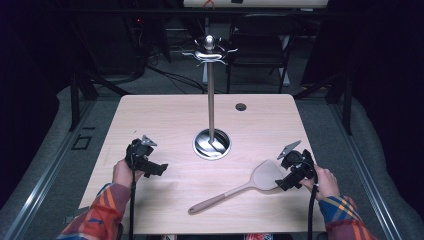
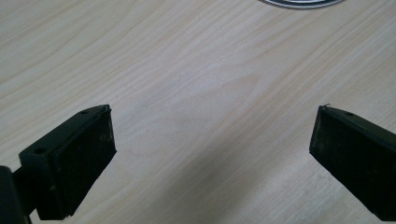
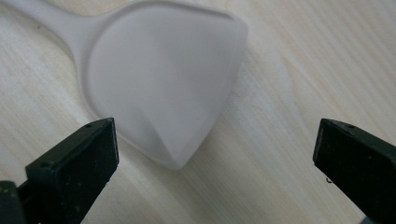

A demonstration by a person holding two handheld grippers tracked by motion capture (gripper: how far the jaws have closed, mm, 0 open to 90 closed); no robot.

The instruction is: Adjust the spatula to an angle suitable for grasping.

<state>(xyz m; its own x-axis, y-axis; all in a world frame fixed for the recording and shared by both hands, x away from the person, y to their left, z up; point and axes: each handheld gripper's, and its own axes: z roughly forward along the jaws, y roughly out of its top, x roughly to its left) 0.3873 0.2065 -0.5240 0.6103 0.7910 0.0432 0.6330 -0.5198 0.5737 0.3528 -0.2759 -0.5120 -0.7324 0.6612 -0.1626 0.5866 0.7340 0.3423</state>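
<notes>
Reaching for the spatula [image 1: 250, 184] looks like the step now: the right gripper [image 1: 289, 181] hangs just by its flat blade, jaws wide open w/ nothing in them. In the right gripper view the blade [image 3: 163, 88] lies on the table [image 3: 303, 70] a bit ahead of the jaws, toward 11 o'clock, not between them yet. Next move, I think: slide fwd & down so the blade edge or neck sits between the pads, then squeeze. It lies flat & thin, so a pad prob has to get under the edge, or it may slip. Spatula is pale tan, one piece, w/ a wide rounded blade & a long thin handle pointing to 8 o'clock, at about 5 o'clock from the stand [image 1: 211, 100] in the high view. Left gripper [image 1: 150, 167] is at 8 o'clock from the stand, also wide open & empty, over bare wood.
</notes>
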